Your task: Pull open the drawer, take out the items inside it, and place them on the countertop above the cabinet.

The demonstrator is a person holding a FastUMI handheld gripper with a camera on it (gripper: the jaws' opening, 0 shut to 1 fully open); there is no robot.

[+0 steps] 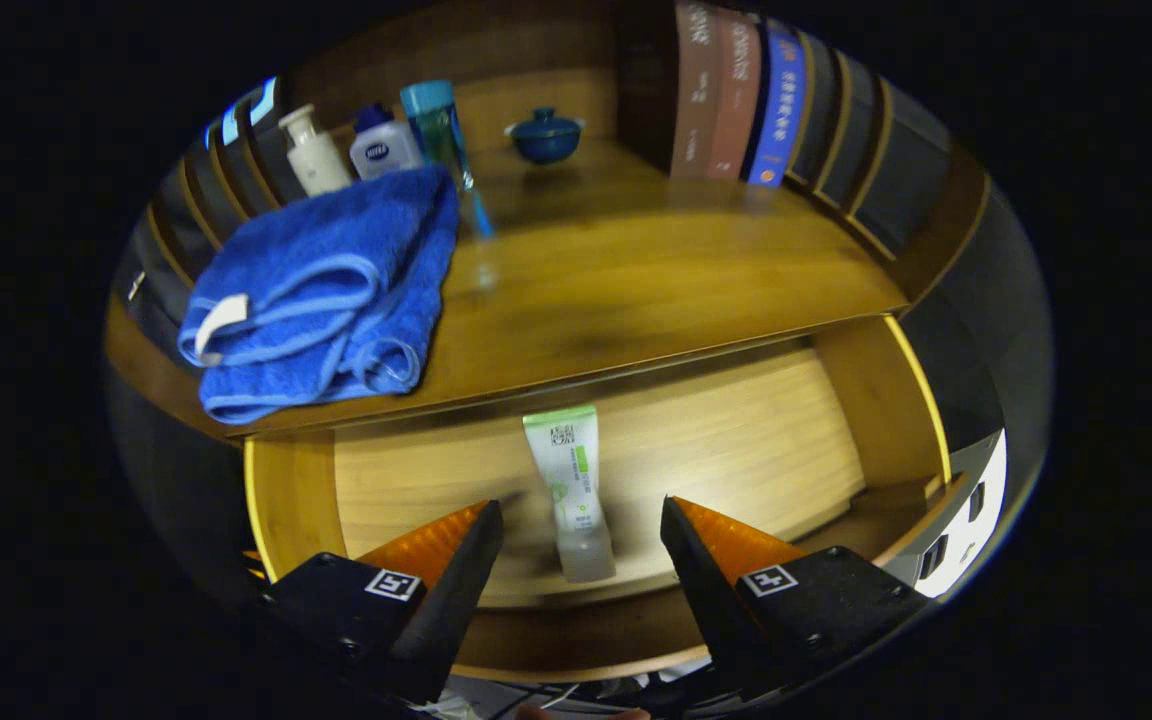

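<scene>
Already the drawer (596, 470) stands pulled open under the counter (636, 290), so the first step looks done. On the counter's left lies a folded blue towel (321, 300), its corner hanging just over the front edge; judging by the task, it may be one item taken out of the drawer, though that cannot be told for sure. Behind the towel stand a white pump bottle (313, 152), a small white bottle with a blue cap (383, 148) and a tall teal bottle (439, 130). Farther right, at the back of the counter, sits a small blue lidded bowl (545, 136), and beyond it a row of books (736, 95) stands upright.

Down in the drawer, a white tube with a green end (573, 490) lies on the wooden bottom, its clear cap pointing toward the tool (582, 530). The tool's fingers are spread wide, one on either side of the tube's cap end and holding nothing; whether they are level with the tube or above it is hard to say. What seems left is to close on the tube, lift it out and set it on the counter.
</scene>
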